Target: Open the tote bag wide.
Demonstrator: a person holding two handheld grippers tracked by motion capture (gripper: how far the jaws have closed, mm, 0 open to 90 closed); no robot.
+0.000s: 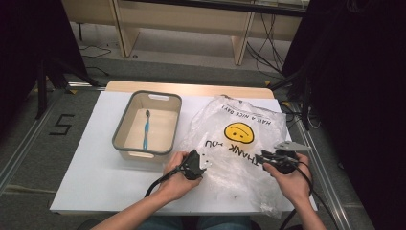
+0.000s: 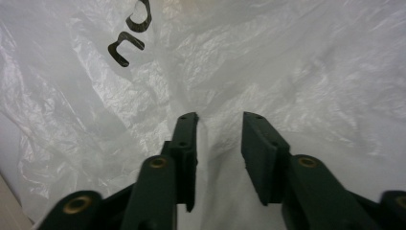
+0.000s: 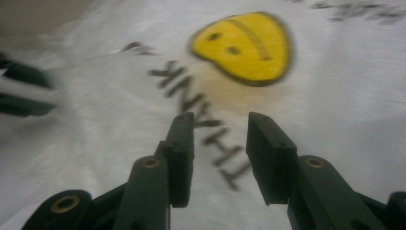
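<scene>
A crumpled translucent plastic bag (image 1: 239, 143) printed with a yellow smiley (image 1: 239, 132) and "THANK YOU" lies on the right half of the white table (image 1: 91, 177). My left gripper (image 1: 205, 162) rests at the bag's near left edge, its jaws apart. In the left gripper view the gripper (image 2: 220, 120) stands open over wrinkled bag film (image 2: 297, 72), and a raised fold runs up between the jaws without being pinched. My right gripper (image 1: 261, 158) hovers over the bag's near right part. It is open (image 3: 220, 120) above the printed letters (image 3: 210, 124), with the smiley (image 3: 244, 48) beyond.
A beige bin with a grey rim (image 1: 119, 129) stands left of the bag, and a blue toothbrush (image 1: 146, 129) lies inside it. The left gripper's jaws (image 3: 19, 91) appear blurred at the left edge of the right gripper view. Bare table lies left of the bin.
</scene>
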